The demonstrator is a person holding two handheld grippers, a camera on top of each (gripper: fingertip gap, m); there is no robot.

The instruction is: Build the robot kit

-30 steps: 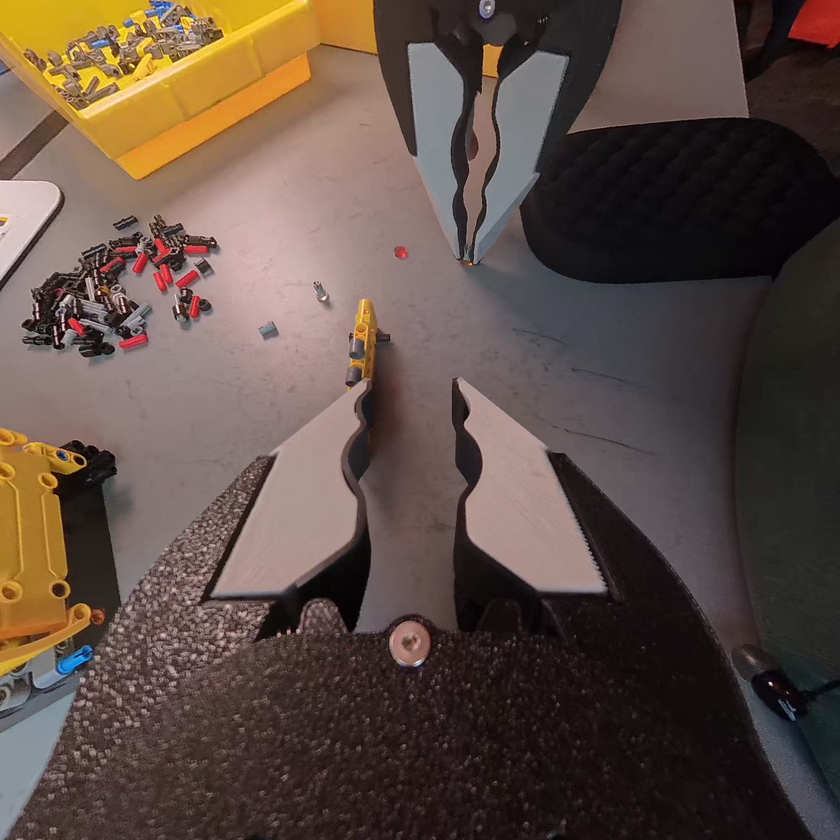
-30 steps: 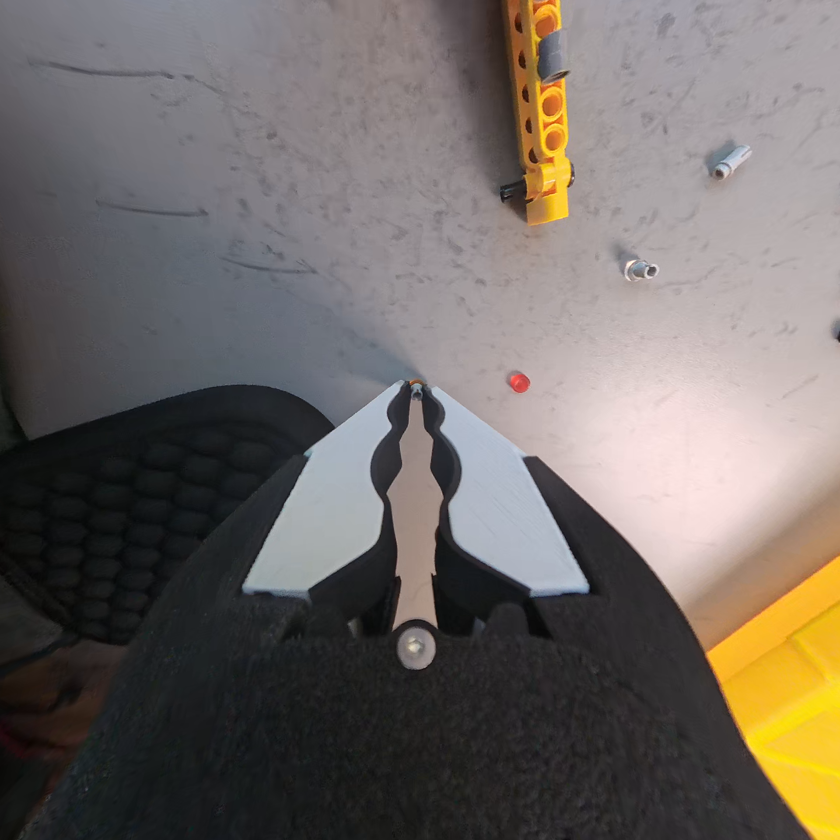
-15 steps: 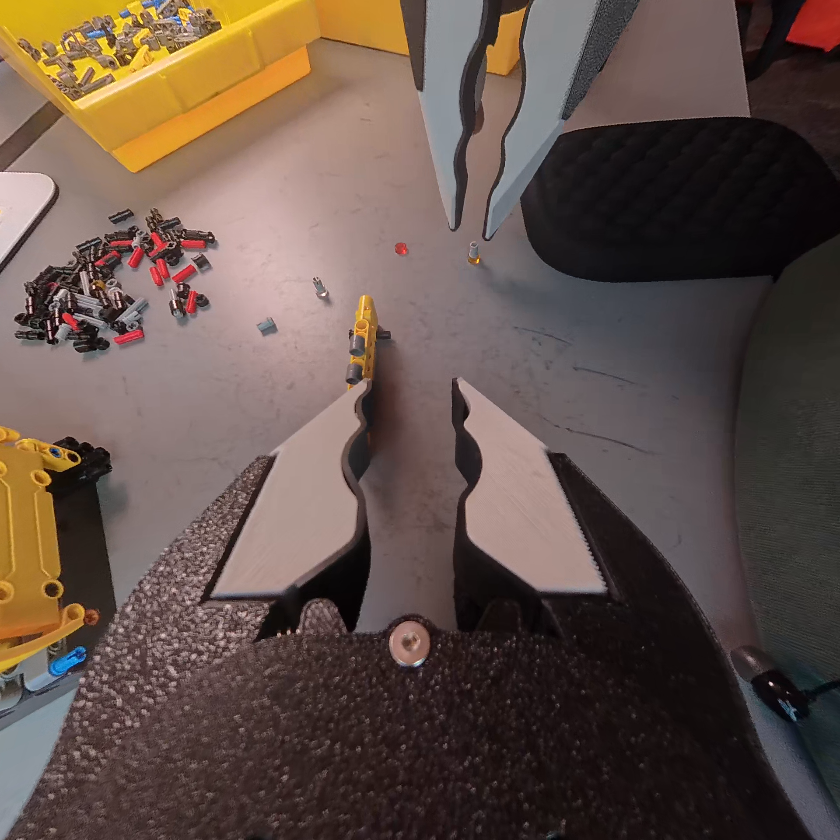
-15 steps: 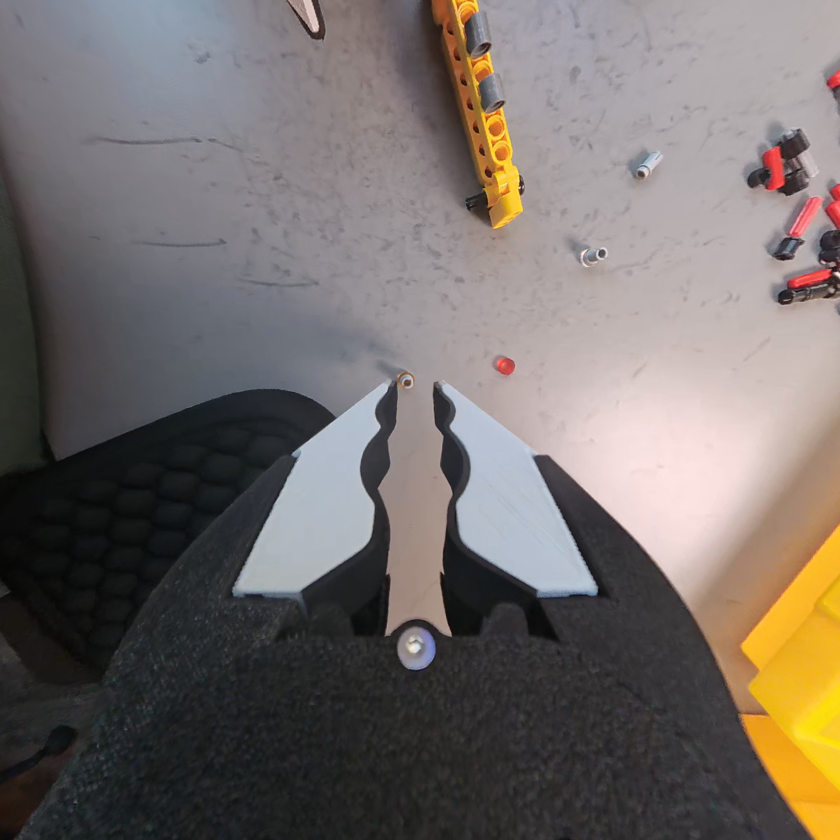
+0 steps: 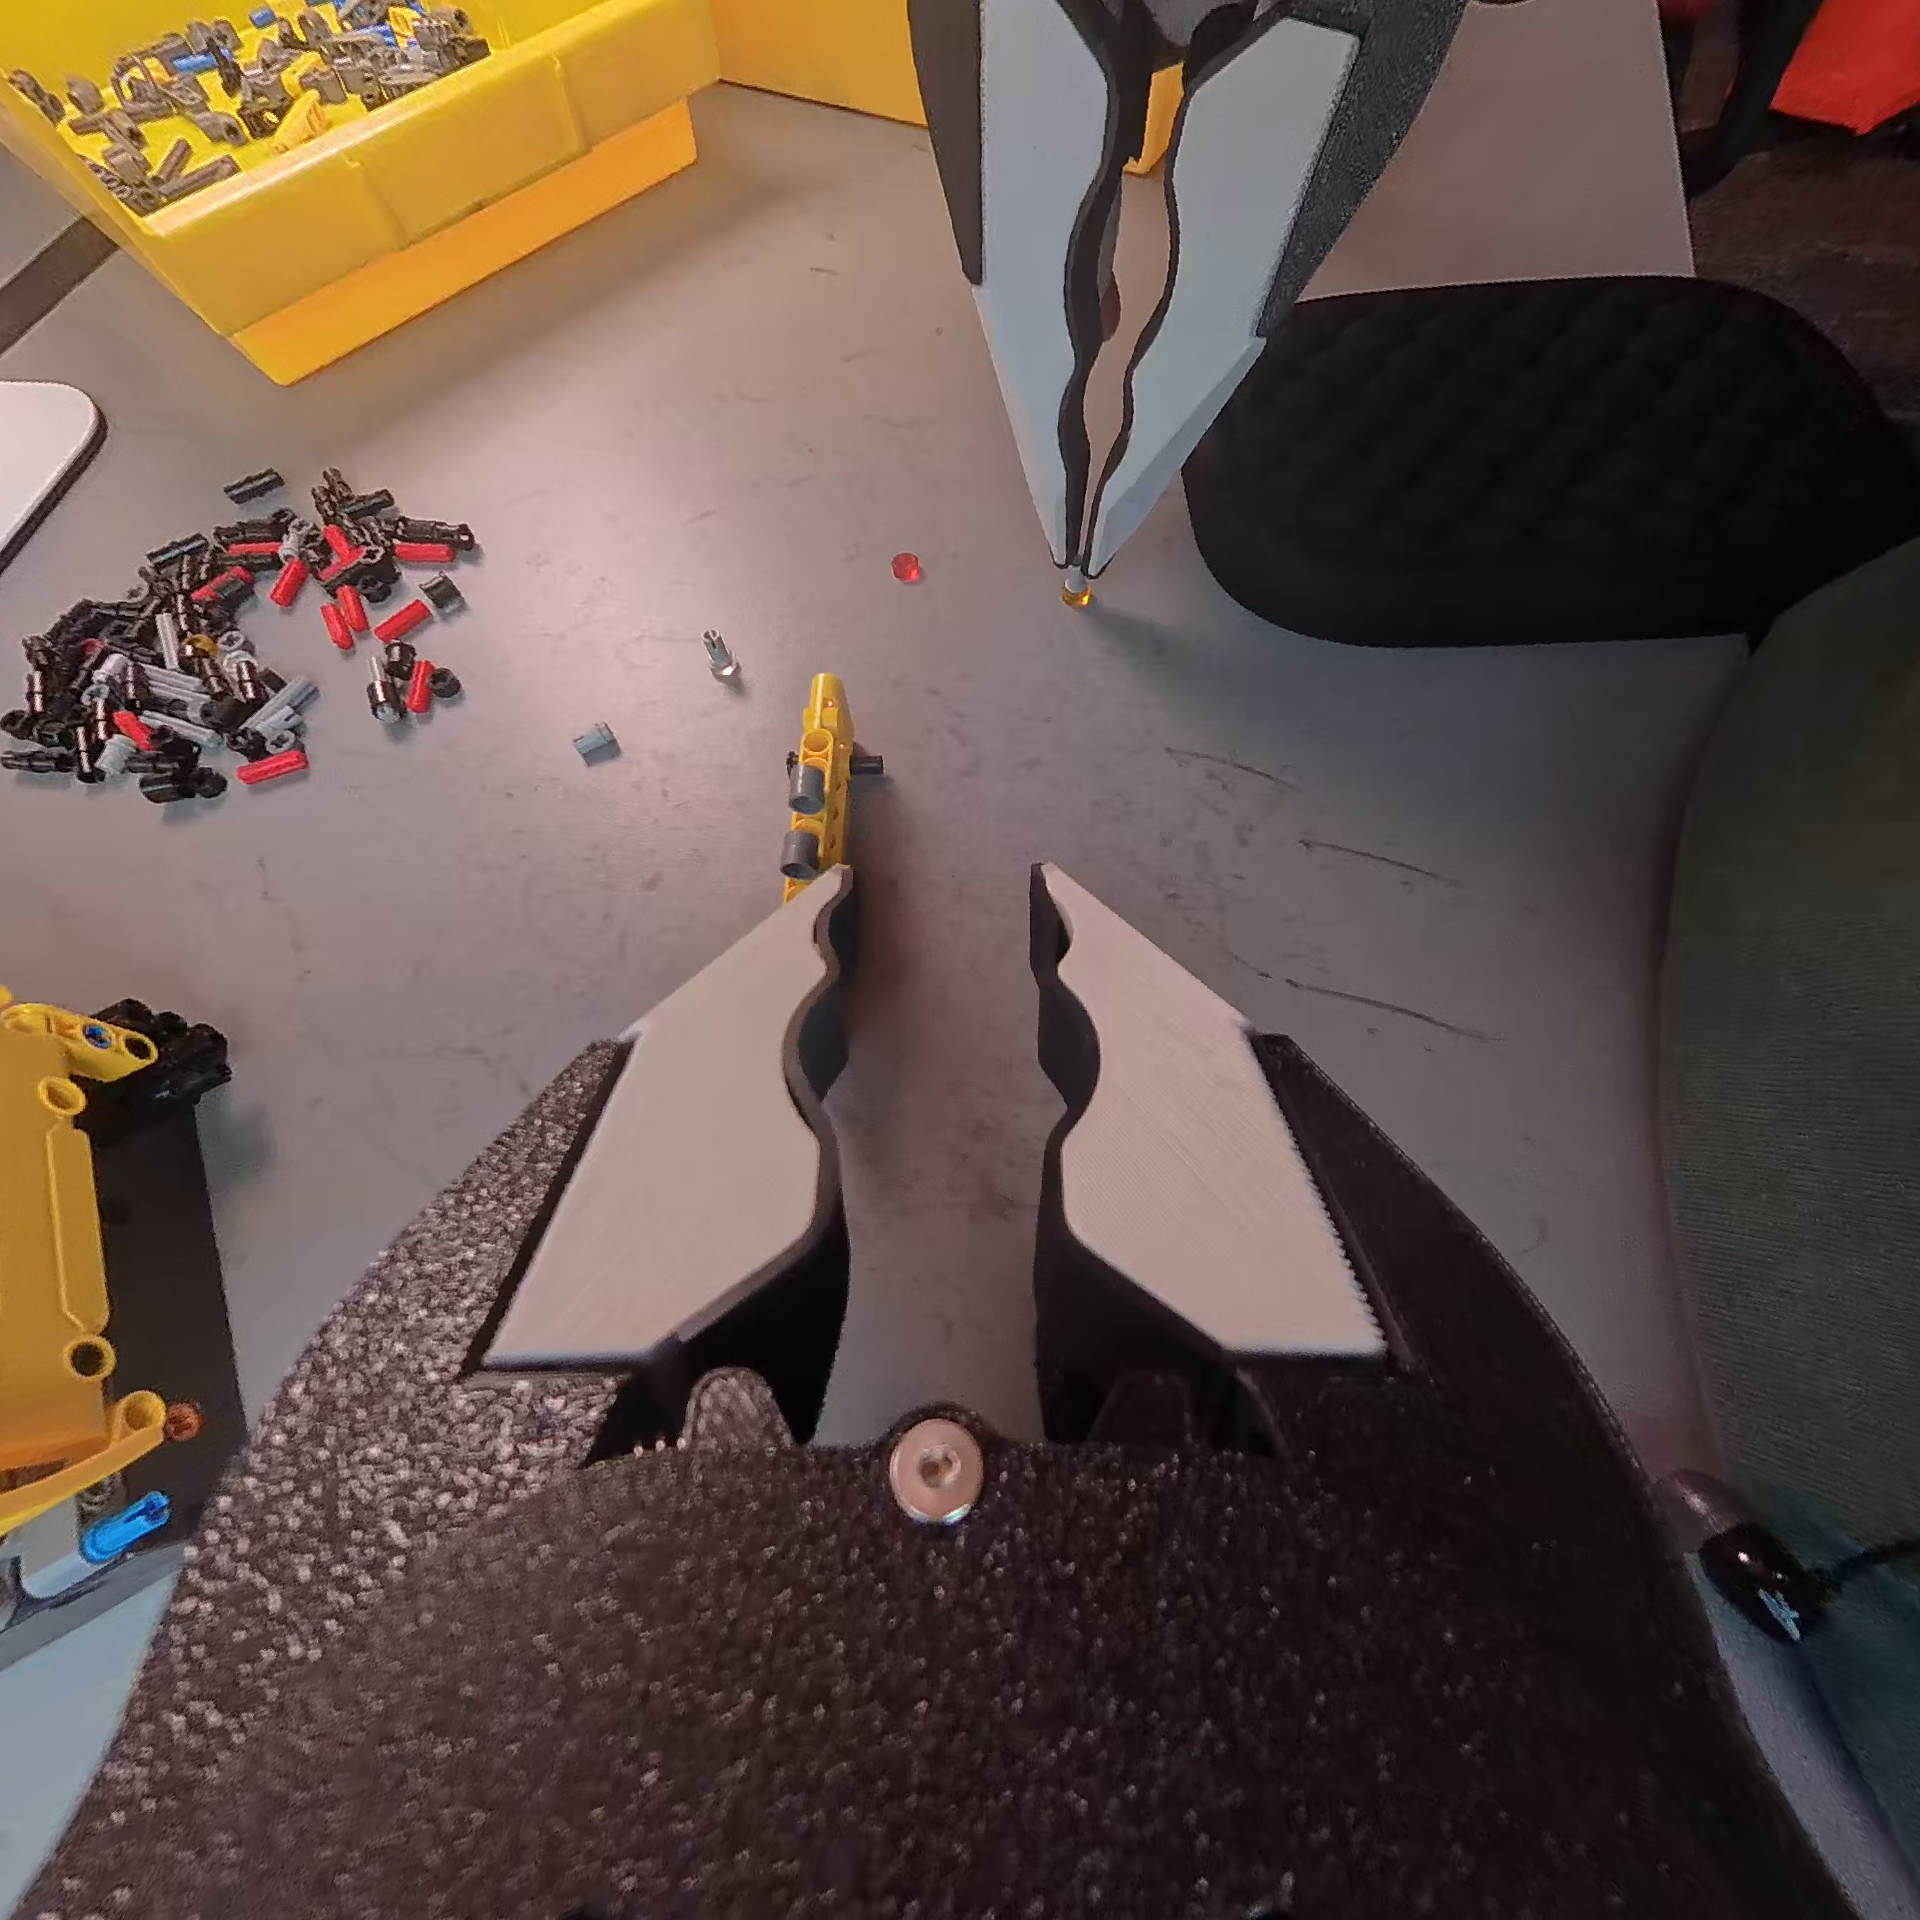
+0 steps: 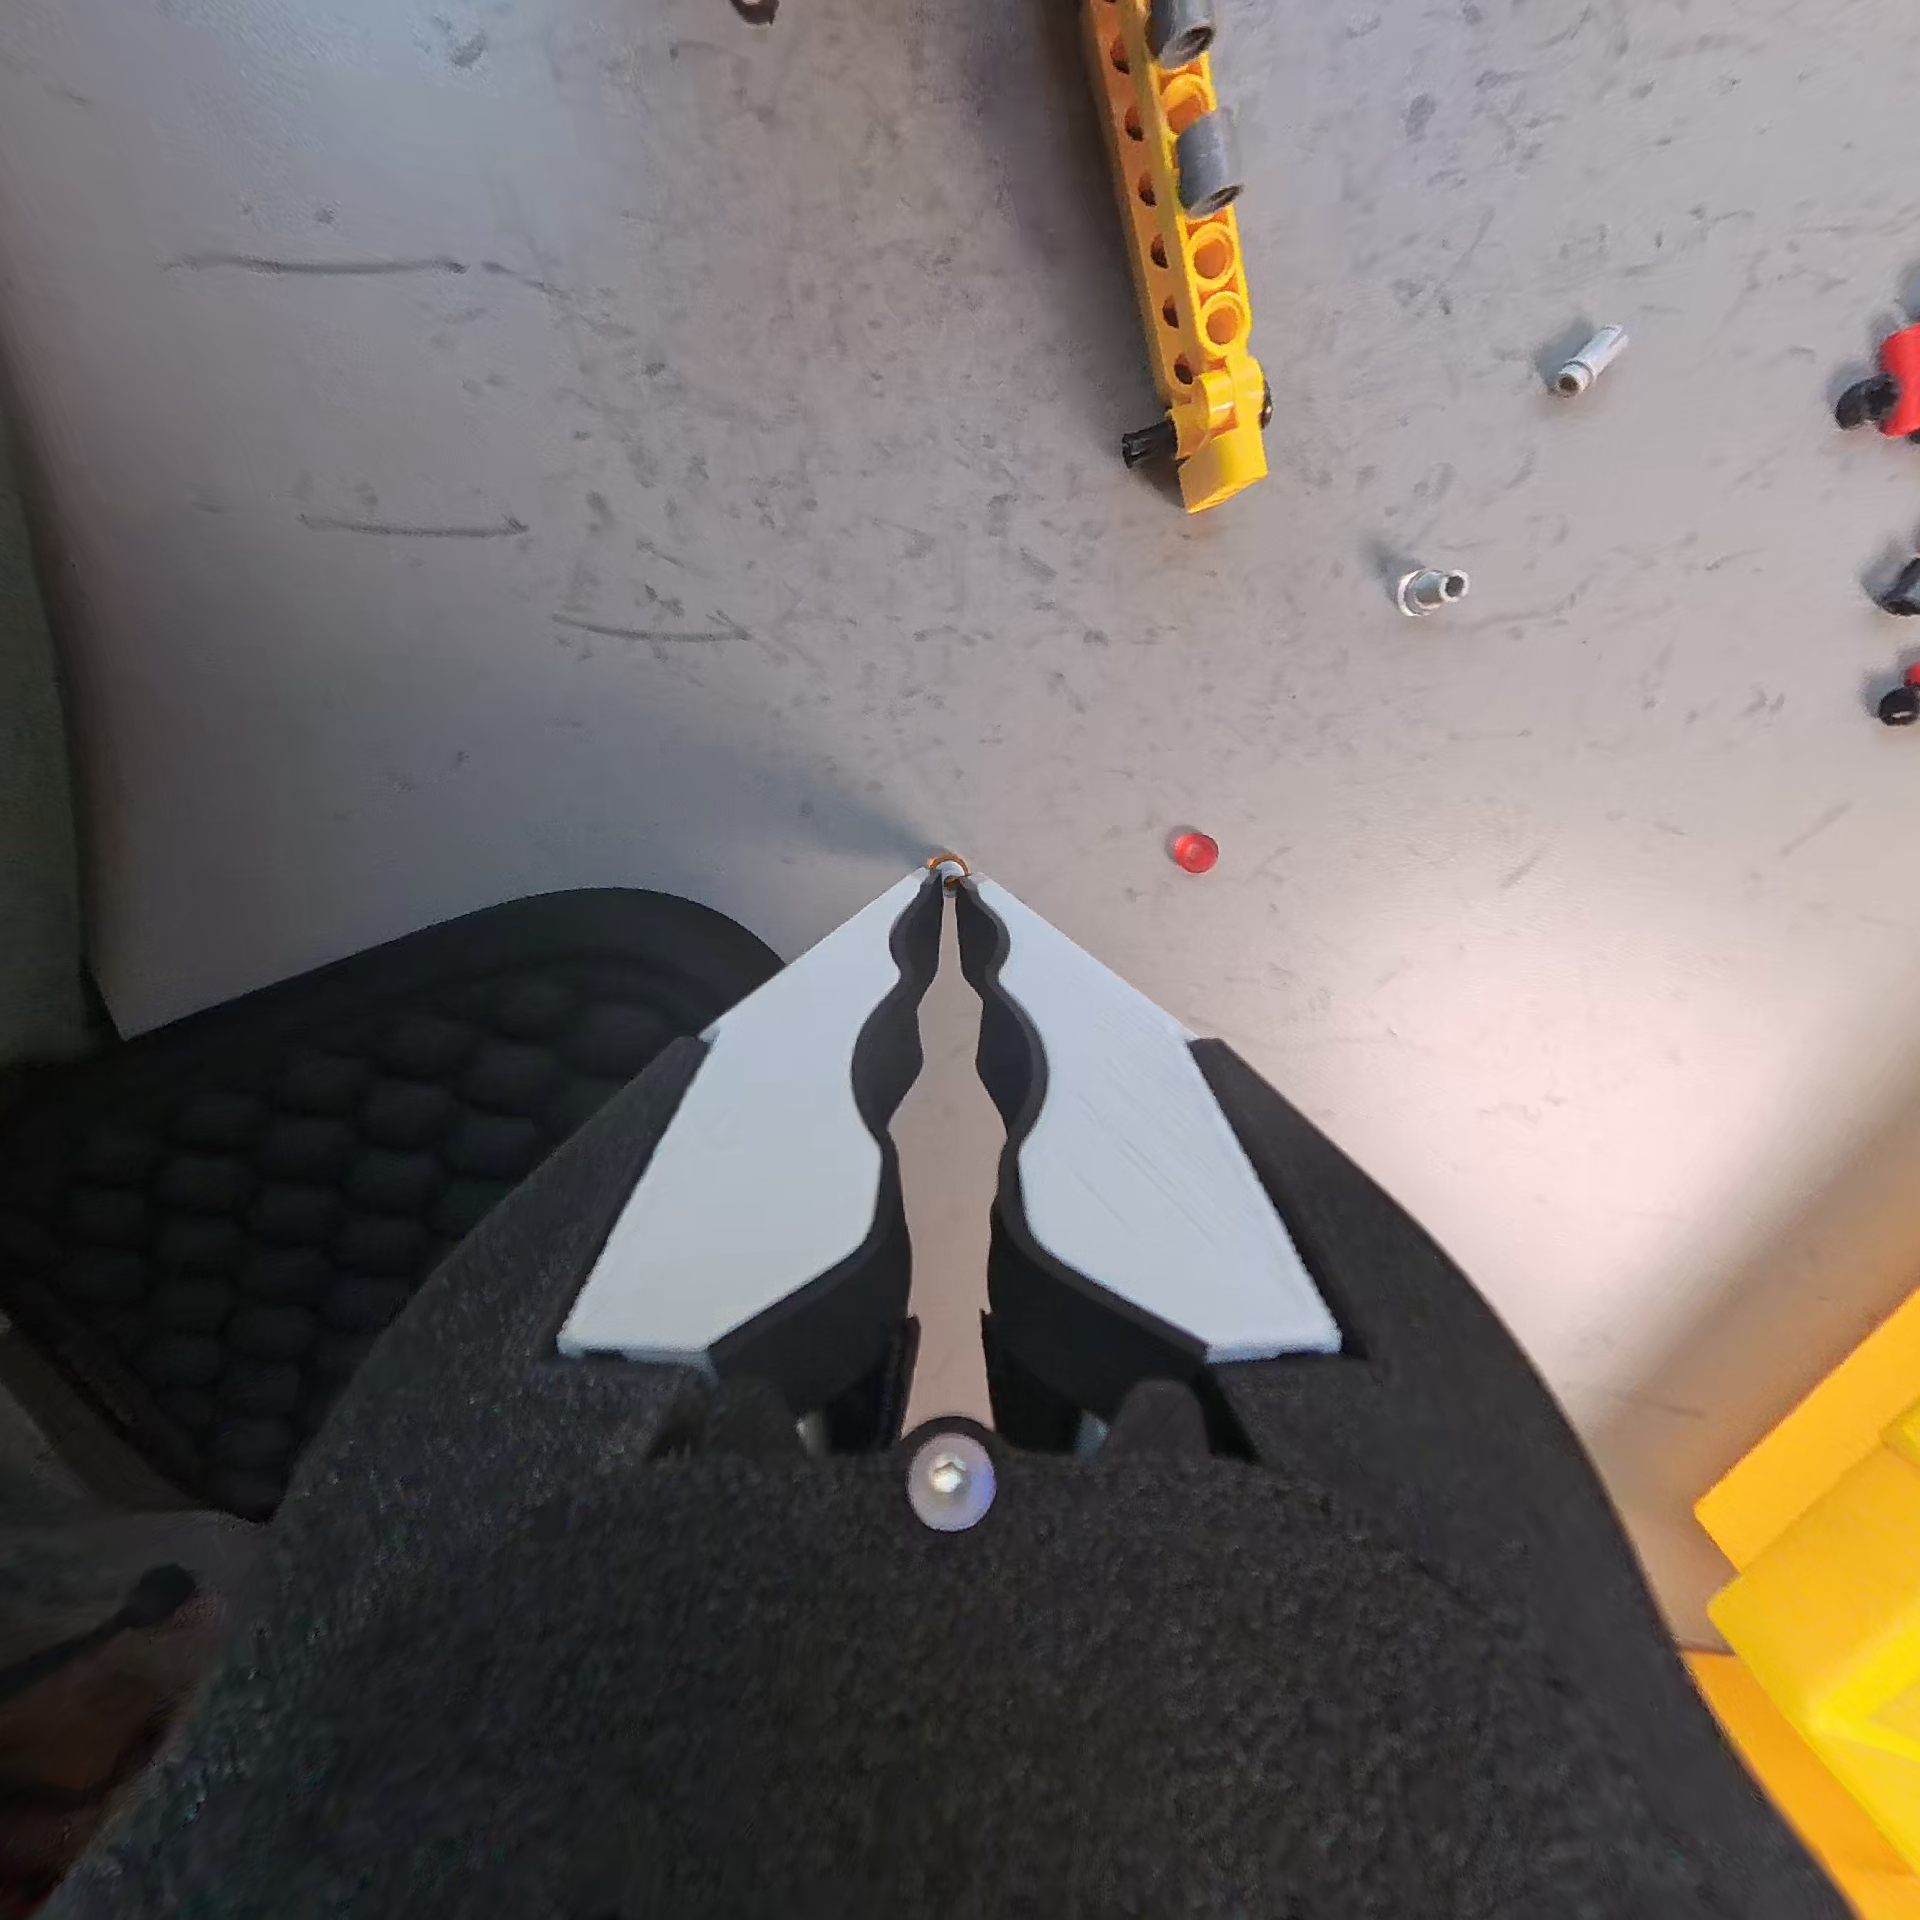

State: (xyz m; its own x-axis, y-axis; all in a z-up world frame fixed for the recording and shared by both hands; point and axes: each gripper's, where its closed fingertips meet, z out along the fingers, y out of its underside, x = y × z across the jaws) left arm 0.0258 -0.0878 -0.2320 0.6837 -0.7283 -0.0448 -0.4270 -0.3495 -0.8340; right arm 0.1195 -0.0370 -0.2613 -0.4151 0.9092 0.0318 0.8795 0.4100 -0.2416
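Since half a second ago the right hand-held gripper has come back down and drawn its fingers together on the small grey peg with an orange base; before that its fingers were parted and lifted just off the peg. Left hand-held gripper: no shift noted, fingers apart, holding nothing.

Grey desk: scuffed, carries all items. Black cushioned pad lies just beside the right hand-held gripper, on its left.

Yellow beam with holes: lies flat, long axis running away from the left hand-held gripper, near end hidden under its left fingertip; two grey sleeves and a black pin sit in it. In the right wrist view the beam lies ahead and to the right, well apart from the tips.

Peg: stands upright, orange base on the desk, upper end pinched between the right fingertips. A red round stud lies near, to the right of the tips.
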